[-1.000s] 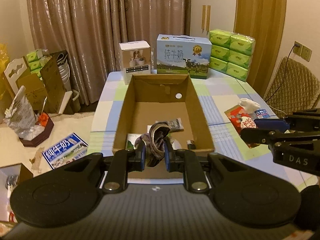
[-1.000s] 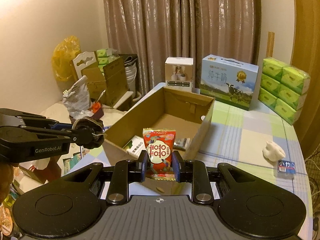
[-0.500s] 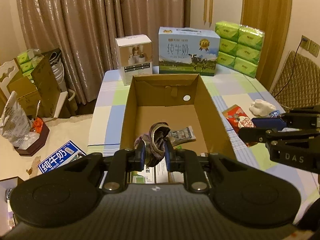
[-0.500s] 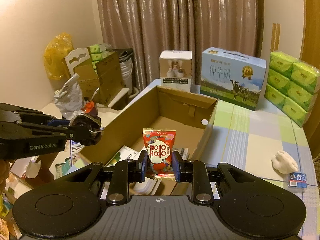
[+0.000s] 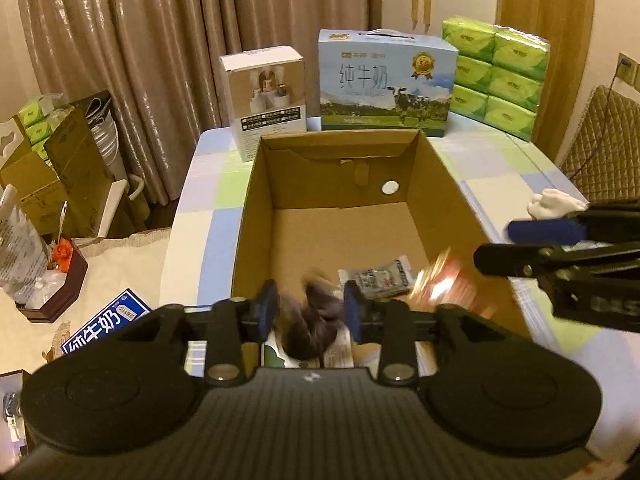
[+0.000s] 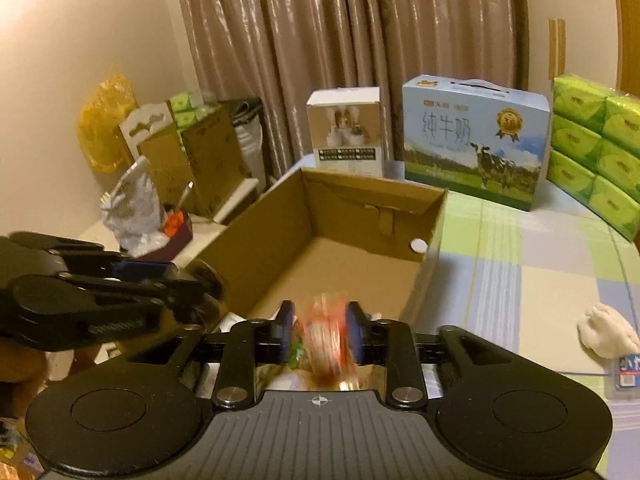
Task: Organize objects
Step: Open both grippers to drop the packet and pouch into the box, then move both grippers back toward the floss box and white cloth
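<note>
My left gripper (image 5: 308,316) jaws are wide, the dark cloth (image 5: 314,326) blurred between them; the right gripper (image 6: 318,334) jaws likewise around the red packet (image 6: 326,340). Both are over the cardboard box (image 5: 444,184); I fear the packet strikes the wall and bounces out.

dark scrunchie (image 5: 311,320) blurred (mid-air) | red snack packet (image 6: 326,334) blurred | both over open cardboard box (image 5: 436,184)
</note>
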`<state>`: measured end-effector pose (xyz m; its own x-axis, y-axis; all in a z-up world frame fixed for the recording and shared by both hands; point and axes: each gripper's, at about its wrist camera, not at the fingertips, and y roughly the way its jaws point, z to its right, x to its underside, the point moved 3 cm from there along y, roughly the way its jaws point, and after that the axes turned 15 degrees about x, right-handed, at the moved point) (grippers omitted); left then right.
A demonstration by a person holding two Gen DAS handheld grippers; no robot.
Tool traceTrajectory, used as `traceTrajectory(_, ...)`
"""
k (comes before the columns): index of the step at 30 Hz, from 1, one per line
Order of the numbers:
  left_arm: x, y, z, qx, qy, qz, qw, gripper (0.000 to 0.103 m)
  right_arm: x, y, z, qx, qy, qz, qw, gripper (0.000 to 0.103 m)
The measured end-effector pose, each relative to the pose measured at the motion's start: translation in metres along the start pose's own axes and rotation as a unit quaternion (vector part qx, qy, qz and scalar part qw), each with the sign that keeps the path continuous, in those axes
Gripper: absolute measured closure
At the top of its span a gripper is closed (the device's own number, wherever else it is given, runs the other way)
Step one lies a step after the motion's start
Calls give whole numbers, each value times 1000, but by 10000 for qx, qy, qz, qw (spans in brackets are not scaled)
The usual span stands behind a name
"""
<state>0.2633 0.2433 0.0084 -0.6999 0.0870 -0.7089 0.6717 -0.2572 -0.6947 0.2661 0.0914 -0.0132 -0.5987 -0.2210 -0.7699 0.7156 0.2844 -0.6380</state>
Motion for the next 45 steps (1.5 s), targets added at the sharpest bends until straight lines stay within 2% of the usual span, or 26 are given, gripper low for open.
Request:
traceTrajectory(1, 1, 1, -1, 0, -42, -7, 10000, 70, -1, 0, 3, -38, 95, 30, 9999, 30)
traceTrajectory(4, 8, -3, -1, 10, -109, 35, 9999, 66, -3, -6, 11, -106, 253, 176, 9995, 30)
traceTrajectory(7, 17, -15, 4, -54, -145, 86, 9998, 62, 2, -18, 20, -2, 327, 220, 9992, 30)
traceTrajectory(9, 22, -26, 11, -91, -182, 154, 9997, 47, 7, -29, 26, 35, 363, 205, 9991, 30)
traceTrajectory(12, 28, -47, 26, -98, -203, 291, 9993, 33, 16, -52, 31, 103, 340, 252, 9991, 29)
traceTrajectory(23, 51, -107, 102, 63, -306, 661, 9973, 8, 59, -143, 57, 439, 381, 449, 9973, 15)
traceTrajectory(28, 58, -121, 137, 198, -246, 777, 9965, 1, 81, -178, 74, 611, 530, 511, 9954, 10)
traceTrajectory(33, 64, -128, 164, 302, -264, 814, 9959, 1, 98, -203, 95, 812, 641, 513, 9933, 6)
traceTrajectory(37, 68, -128, 181, 374, -262, 798, 9958, 1, 107, -215, 109, 923, 703, 517, 9919, 2)
traceTrajectory(45, 72, -122, 207, 480, -115, 722, 9962, 1, 125, -230, 137, 1112, 875, 479, 9888, 2)
